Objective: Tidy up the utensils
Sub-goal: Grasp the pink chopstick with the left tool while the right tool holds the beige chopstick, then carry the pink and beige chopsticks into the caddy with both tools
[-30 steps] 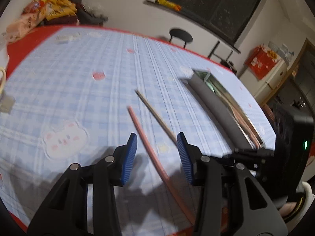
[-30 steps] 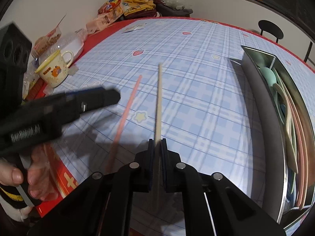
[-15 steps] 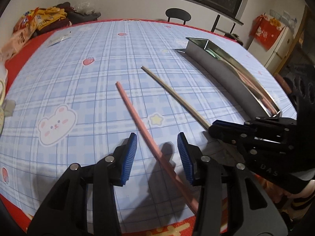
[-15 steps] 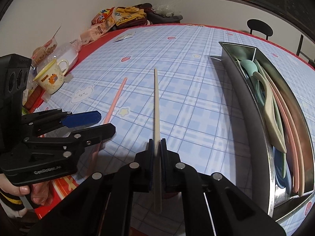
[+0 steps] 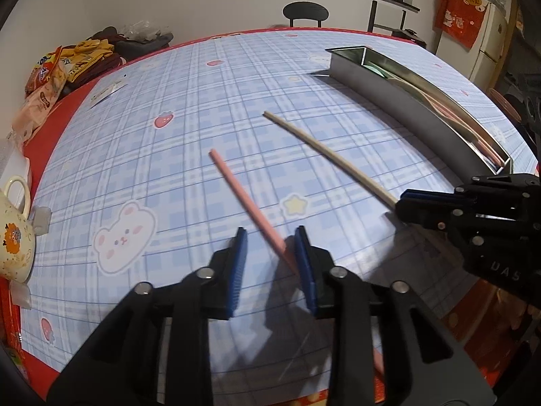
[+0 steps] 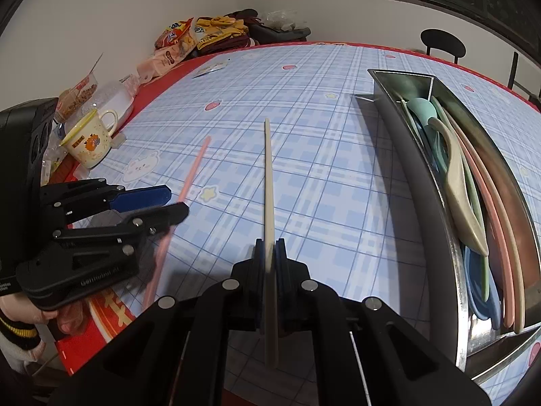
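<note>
A pink chopstick point(image 5: 243, 196) lies on the blue checked tablecloth; it also shows in the right wrist view point(image 6: 192, 165). My left gripper point(image 5: 270, 257) is open, its jaws on either side of the chopstick's near part, the right pad close to it. My right gripper point(image 6: 269, 253) is shut on a beige chopstick point(image 6: 268, 182), which points away over the table; it also shows in the left wrist view point(image 5: 324, 152). A long metal tray point(image 6: 449, 243) on the right holds several spoons and chopsticks.
A cream mug point(image 6: 89, 138) stands at the table's left edge, with snack bags point(image 6: 175, 40) and clothes at the far left corner. A black chair point(image 5: 306, 12) stands beyond the table. The red table edge point(image 6: 101, 311) is close below both grippers.
My left gripper has narrowed around the pink chopstick and shifted over it. My right gripper still holds the beige chopstick, and the view has swung so that the tray sits further right.
</note>
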Demonstrator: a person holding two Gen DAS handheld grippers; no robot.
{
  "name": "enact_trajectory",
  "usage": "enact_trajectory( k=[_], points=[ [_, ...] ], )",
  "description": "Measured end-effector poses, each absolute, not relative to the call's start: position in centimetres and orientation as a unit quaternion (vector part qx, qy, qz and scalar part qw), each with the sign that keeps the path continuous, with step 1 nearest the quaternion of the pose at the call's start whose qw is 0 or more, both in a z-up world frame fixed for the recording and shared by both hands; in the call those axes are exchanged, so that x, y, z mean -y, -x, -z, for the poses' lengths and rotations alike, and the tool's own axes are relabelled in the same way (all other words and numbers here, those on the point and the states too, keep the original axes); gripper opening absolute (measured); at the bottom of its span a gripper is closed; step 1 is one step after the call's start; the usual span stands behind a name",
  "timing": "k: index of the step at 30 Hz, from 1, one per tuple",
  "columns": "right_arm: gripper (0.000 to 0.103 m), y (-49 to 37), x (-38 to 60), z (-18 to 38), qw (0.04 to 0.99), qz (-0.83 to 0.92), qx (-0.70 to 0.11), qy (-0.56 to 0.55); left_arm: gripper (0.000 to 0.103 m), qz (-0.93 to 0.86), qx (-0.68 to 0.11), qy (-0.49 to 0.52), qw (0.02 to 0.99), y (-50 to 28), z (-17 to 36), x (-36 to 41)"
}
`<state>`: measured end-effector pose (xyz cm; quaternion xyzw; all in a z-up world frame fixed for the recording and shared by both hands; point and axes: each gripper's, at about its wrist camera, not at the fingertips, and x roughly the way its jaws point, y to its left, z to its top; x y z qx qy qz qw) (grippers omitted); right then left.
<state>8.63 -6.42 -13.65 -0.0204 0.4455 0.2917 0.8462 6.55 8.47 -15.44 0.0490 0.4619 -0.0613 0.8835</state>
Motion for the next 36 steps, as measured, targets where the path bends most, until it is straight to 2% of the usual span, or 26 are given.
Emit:
enact_trajectory(
  k=[2,8,10,13,22,26,36],
  points=[
    [0.007,-8.6,6.4,13.6,0.847,-0.291,-0.445,0.022,0.019,0.057,-0.462,-0.051,0.884,-6.6,15.4,-8.9],
    [0.01,-8.6,6.3,13.6,0.848,-0.29,-0.442,0.022,0.012,0.057,-0.46,-0.041,0.885,-7.1,15.4,-10.2],
    [0.02,-8.4,6.3,13.3,0.852,-0.288,-0.436,0.022,0.01,0.049,-0.459,-0.031,0.887,-7.6,15.5,-10.8],
    [0.027,-8.0,6.2,12.9,0.859,-0.289,-0.421,0.029,0.011,0.047,-0.455,-0.008,0.889,-7.9,15.5,-11.6],
    [0.027,-8.4,5.3,13.4,0.855,-0.282,-0.432,0.053,0.02,0.039,-0.444,-0.037,0.894,-7.0,15.6,-10.7],
    [0.027,-8.4,4.6,13.4,0.856,-0.277,-0.43,0.072,0.02,0.029,-0.438,-0.072,0.896,-7.1,15.7,-9.6],
    [0.027,-7.9,4.1,13.5,0.856,-0.278,-0.424,0.102,0.02,0.031,-0.439,-0.064,0.896,-7.0,15.7,-10.0]
  ],
)
